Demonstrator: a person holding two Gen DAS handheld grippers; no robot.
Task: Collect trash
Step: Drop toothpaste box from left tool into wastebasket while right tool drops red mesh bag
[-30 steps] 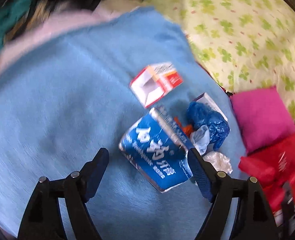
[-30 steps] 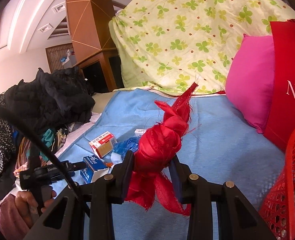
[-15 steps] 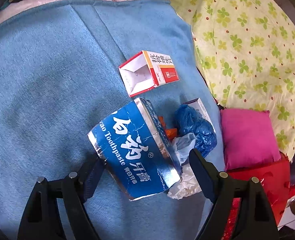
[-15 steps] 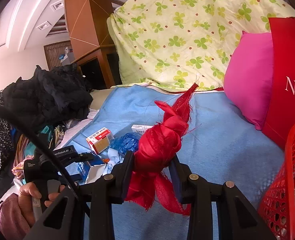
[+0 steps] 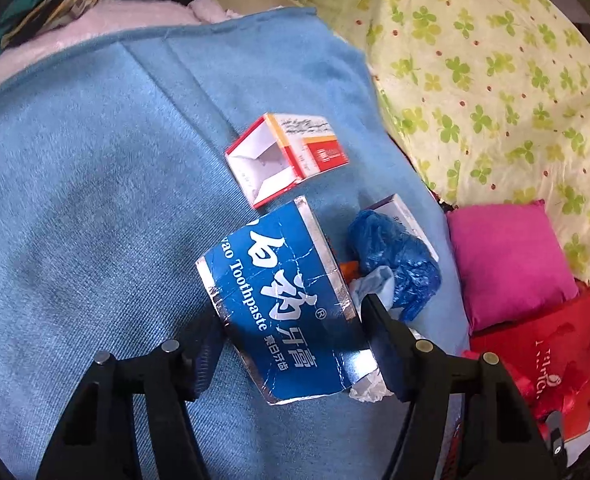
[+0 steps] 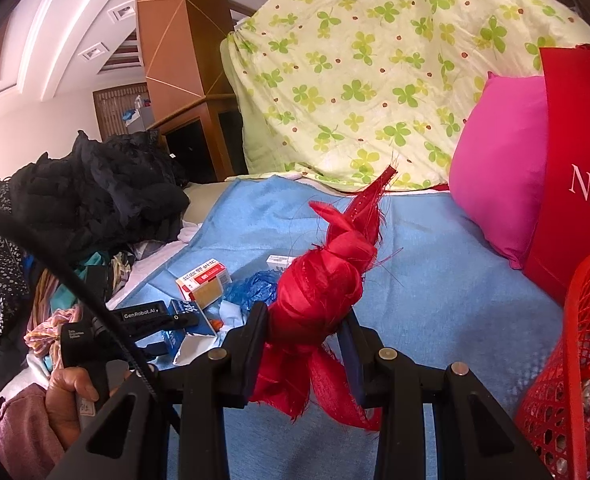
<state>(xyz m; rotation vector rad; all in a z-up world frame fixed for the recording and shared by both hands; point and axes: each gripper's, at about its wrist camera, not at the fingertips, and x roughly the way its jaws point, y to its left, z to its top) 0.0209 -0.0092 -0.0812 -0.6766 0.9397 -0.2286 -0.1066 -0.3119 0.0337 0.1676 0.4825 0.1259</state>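
Blue foil-edged carton (image 5: pixel 291 300) reads "Toothpaste", Chinese characters alongside; creased, flattened, lying on blue blanket (image 5: pixel 95 200). Red bag (image 6: pixel 579 168) reads "Nil…", rest cut off. Left gripper (image 5: pixel 291 336) body marked "GenRobot.AI".

Left jaws have just been closing; carton sits between them, pads at both carton edges, firm grip not confirmed. Carton closer in than a second ago.

Right gripper (image 6: pixel 305 328) clamped on knotted red frayed fabric bundle (image 6: pixel 323 280), unchanged. Red mesh basket (image 6: pixel 575 360) at right.
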